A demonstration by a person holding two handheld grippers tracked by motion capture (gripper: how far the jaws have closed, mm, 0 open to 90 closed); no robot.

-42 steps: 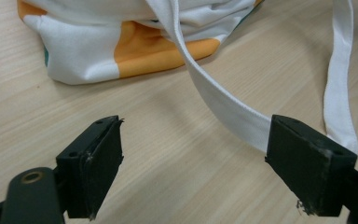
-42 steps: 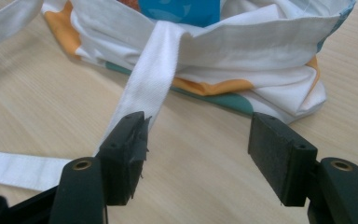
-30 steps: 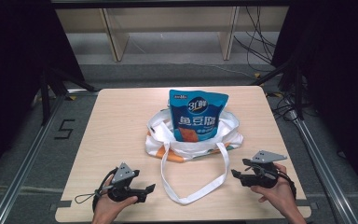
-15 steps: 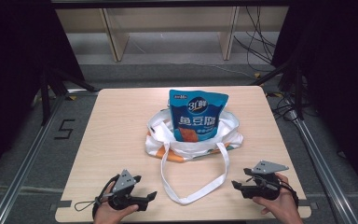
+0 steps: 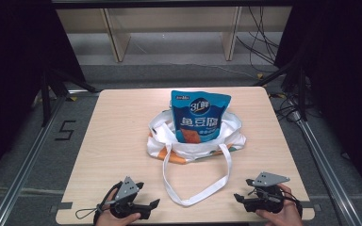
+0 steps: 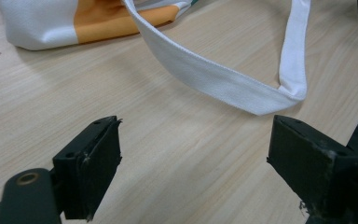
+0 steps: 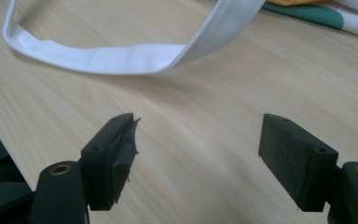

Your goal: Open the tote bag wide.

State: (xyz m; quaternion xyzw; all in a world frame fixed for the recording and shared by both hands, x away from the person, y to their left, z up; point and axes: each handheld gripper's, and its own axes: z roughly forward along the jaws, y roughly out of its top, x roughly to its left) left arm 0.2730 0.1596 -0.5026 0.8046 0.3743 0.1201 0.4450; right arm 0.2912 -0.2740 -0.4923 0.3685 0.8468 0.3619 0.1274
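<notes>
Tote bag point(image 5: 195, 141): mid-table, white with orange and green, 1 blue snack pouch point(image 5: 199, 116) upright inside.
Strap point(image 5: 195, 190): 1 white loop trailing toward near edge, between both tools.
Right gripper point(image 5: 239, 200): drawn back to near edge, jaws just widened, nothing between.
Left gripper point(image 5: 153, 205): likewise pulled back, gaping, empty.
Meaning: probably packing finished, tools retiring.

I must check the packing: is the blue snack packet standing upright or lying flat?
Upright. The snack packet stands in the white bag, its top edge above the bag's rim.
</notes>
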